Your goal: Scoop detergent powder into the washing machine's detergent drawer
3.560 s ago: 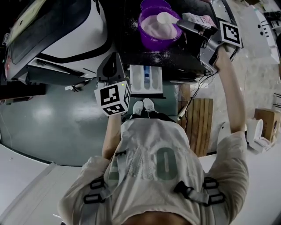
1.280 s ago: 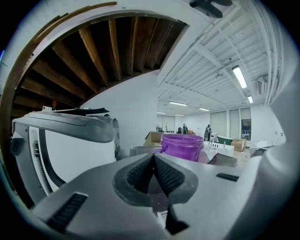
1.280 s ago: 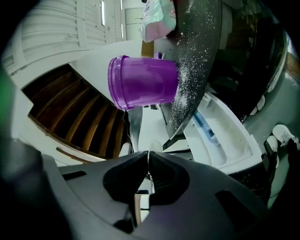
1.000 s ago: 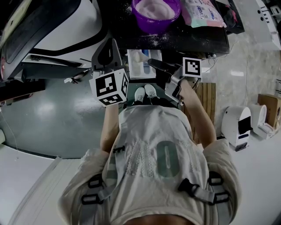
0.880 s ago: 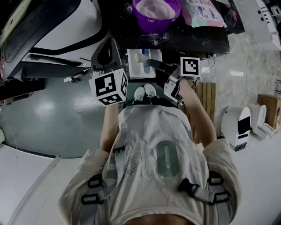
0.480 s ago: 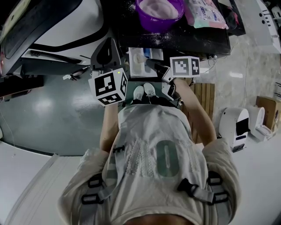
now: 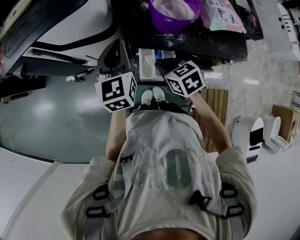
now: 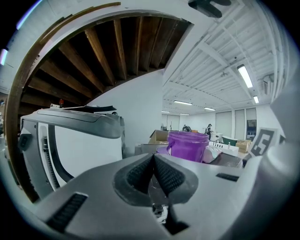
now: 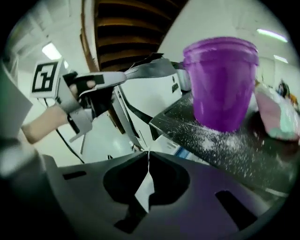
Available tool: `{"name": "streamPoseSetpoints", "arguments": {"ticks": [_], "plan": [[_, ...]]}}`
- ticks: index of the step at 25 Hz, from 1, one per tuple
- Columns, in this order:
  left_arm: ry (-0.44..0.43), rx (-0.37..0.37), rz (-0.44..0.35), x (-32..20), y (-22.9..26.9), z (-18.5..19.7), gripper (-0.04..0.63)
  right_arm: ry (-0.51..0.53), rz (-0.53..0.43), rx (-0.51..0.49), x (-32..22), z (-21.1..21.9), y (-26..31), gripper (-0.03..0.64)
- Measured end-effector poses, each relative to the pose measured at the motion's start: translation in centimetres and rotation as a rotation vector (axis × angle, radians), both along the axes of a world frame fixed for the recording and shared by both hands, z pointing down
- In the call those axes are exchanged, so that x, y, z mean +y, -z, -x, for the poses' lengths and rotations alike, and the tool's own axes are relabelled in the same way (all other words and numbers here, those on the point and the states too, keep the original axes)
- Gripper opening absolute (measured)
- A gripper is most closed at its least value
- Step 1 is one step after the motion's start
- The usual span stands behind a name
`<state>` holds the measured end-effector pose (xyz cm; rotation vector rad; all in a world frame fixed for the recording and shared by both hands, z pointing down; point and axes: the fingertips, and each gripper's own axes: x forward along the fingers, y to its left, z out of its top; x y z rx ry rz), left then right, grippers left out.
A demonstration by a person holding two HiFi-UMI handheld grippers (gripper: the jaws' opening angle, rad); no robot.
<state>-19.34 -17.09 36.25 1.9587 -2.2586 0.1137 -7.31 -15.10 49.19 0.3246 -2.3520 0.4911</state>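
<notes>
Detergent powder (image 7: 173, 5) fills purple tub (image 7: 174, 26) on dark countertop (image 7: 206, 41), with spilled grains around it. Detergent drawer (image 7: 149, 65) stands pulled out below counter edge. Right gripper (image 9: 148, 161) is tipped over drawer, jaws pinched on thin white scoop handle (image 9: 143, 190); bowl not visible. Left gripper (image 8: 153, 171) sits just beside drawer's left, its 2 jaws pressed together, empty.

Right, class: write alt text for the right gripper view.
A purple bucket stands on a dark counter dusted with white powder. In the foreground the right gripper's jaws are closed on a thin white sliver; at upper left an arm holds the left gripper.
</notes>
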Motion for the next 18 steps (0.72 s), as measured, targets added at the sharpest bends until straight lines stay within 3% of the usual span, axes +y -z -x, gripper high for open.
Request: {"name": "streamPoseSetpoints", "arguments": {"ticks": [3, 6, 13, 18], "plan": [[-0.002, 0.002, 0.001, 0.0, -0.1, -0.1, 0.021, 0.161, -0.245, 0.088, 0.7, 0.6, 0.1, 0.011], [-0.003, 0.004, 0.001, 0.0, -0.1, -0.1, 0.021, 0.283, -0.432, 0.142, 1.4, 1.2, 0.1, 0.011], [-0.002, 0.004, 0.007, 0.1, -0.5, -0.3, 0.021, 0.485, -0.899, 0.218, 1.7, 2.0, 1.9, 0.011], [0.007, 0.001, 0.006, 0.2, -0.3, -0.1, 0.021, 0.596, -1.162, 0.232, 2.2, 2.2, 4.0, 0.009]]}}
